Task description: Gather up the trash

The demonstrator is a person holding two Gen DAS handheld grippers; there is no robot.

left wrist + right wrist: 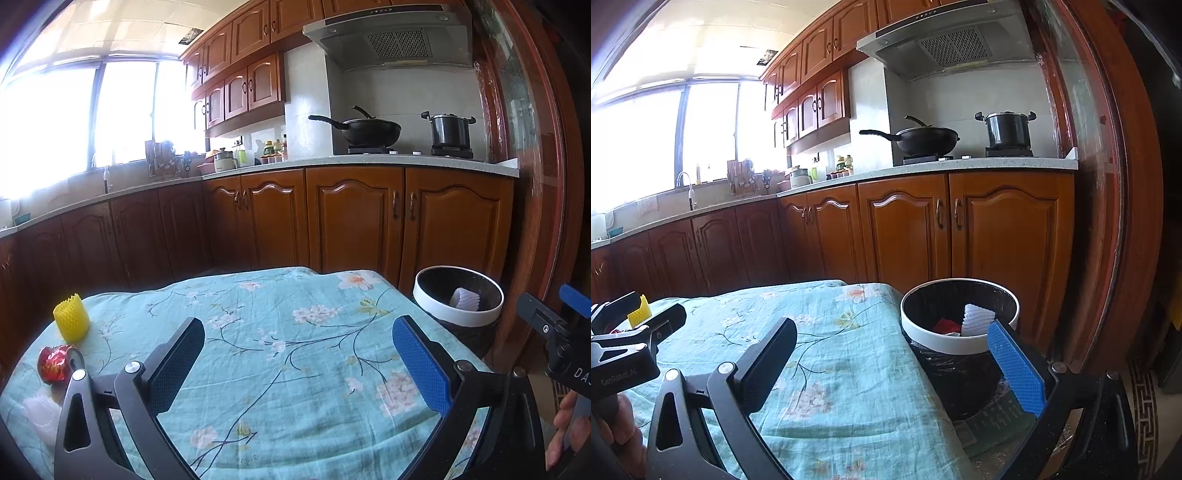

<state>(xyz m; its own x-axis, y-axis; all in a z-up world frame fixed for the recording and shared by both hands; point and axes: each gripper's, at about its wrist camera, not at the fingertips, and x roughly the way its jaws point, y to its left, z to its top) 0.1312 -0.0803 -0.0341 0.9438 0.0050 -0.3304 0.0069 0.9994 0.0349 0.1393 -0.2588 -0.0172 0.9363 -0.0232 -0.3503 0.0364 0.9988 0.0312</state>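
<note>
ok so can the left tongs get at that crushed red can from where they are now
Probably yes. The left tongs are open and empty above the cloth, and the crushed red can lies just to their left with bare floral tablecloth between. The yellow foam net stands behind it, not blocking.

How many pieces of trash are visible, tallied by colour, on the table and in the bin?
Yellow: 1, foam net sleeve on table
Red: 2, crushed can on table, red scrap in trash bin
White: 2, foam net on table, foam sleeve in bin
Total: 5
</note>
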